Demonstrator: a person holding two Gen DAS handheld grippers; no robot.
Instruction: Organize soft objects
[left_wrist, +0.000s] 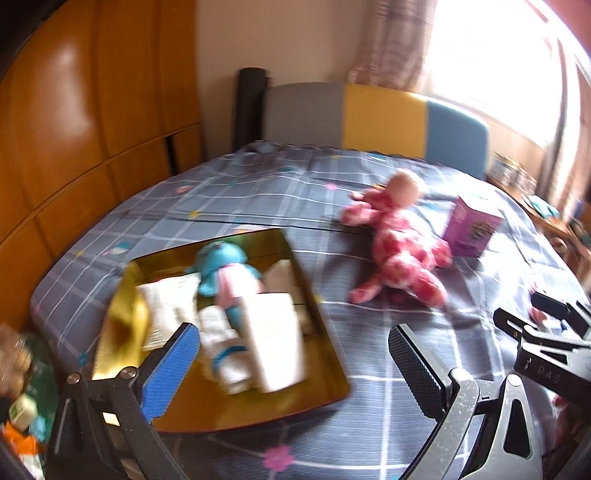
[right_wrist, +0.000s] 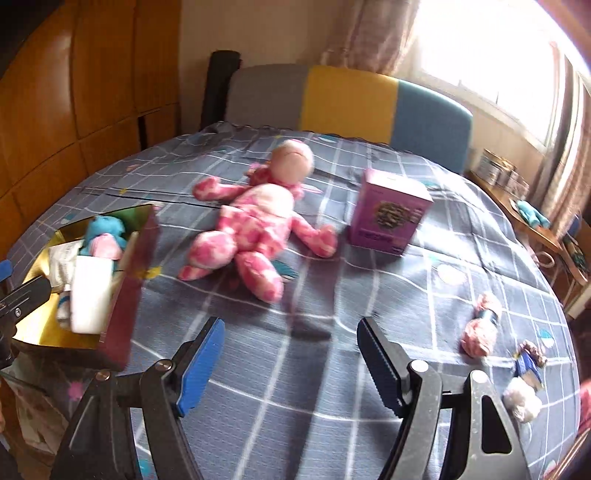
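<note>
On the bed (right_wrist: 332, 369) both tools, left (left_wrist: 295, 363) and right (right_wrist: 290, 363), hang empty with jaws apart, seemingly because the box (left_wrist: 122, 295) already holds soft things while the pink toy (right_wrist: 255, 225) awaits collecting.

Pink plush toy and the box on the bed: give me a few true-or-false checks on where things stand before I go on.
1. The pink plush toy lies on the bedspread, outside the gold-lined box. True.
2. The blue plush toy is on the bedspread beside the purple carton. False: it sits inside the gold-lined box.
3. The right tool is clamped on the pink plush toy. False: its jaws stand open and empty, short of the toy.
4. The purple carton stands upright to the right of the pink plush toy. True.
5. The left tool holds a white packet. False: nothing is between its jaws.
</note>
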